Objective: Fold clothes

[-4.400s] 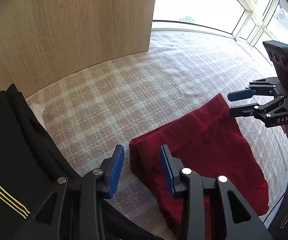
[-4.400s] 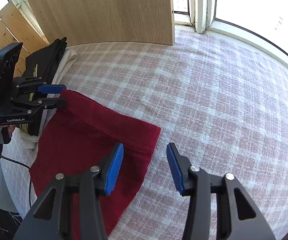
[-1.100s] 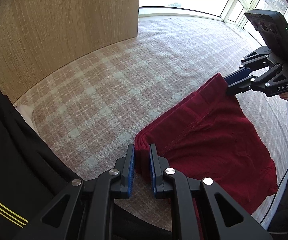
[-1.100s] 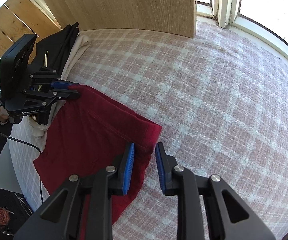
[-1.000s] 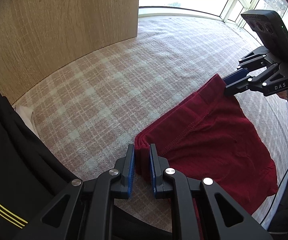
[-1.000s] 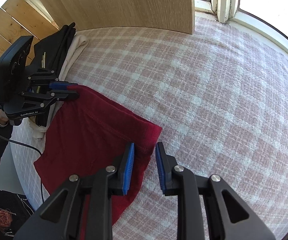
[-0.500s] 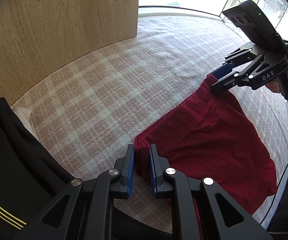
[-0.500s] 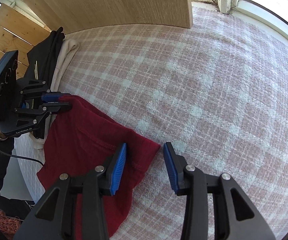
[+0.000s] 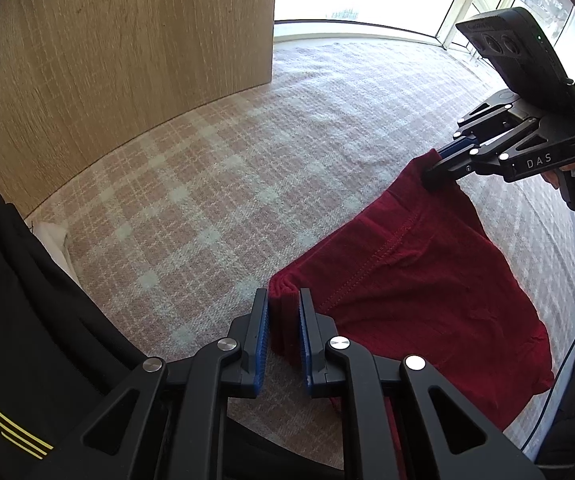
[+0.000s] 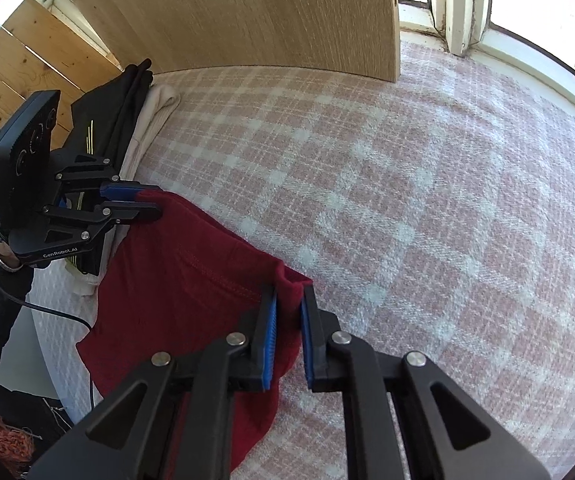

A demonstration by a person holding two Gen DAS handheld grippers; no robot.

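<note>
Lettering "DAS" marks right hand-held gripper pinching red shorts.

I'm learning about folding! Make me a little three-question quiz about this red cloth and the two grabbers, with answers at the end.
1. True or false: the left gripper has its jaws shut on a corner of the red garment.
2. Multiple choice: what lies on the plaid blanket beside the red garment? A) a folded black garment with yellow stripes B) a blue towel C) a green hat
3. Fill in: the right gripper pinches the other corner of the ___ garment.

Key: 1 true; 2 A; 3 red
</note>
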